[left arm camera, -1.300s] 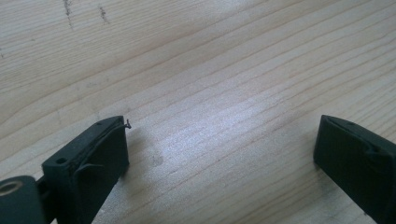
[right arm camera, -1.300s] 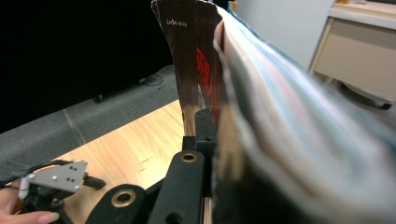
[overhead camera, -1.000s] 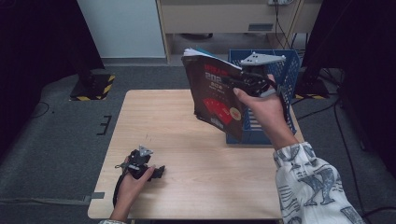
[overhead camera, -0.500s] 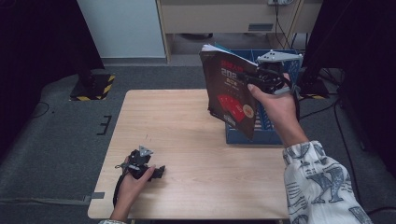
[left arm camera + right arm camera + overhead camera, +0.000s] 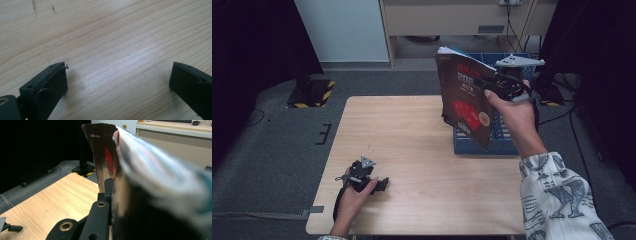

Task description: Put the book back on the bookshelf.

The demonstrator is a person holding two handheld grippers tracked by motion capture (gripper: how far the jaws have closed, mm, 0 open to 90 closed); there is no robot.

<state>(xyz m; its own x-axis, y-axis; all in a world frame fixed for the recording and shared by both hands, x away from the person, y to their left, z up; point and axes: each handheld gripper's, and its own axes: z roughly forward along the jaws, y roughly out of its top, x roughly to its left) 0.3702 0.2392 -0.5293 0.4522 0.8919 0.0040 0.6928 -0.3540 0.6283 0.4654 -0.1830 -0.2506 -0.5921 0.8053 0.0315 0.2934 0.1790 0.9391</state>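
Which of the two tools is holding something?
The right tool, up by the blue crate, grips a dark book. The left tool rests open on the wooden table, holding nothing.

Book [image 5: 464, 102] cover, red digits "202" partly readable near its top, other cover print too blurred
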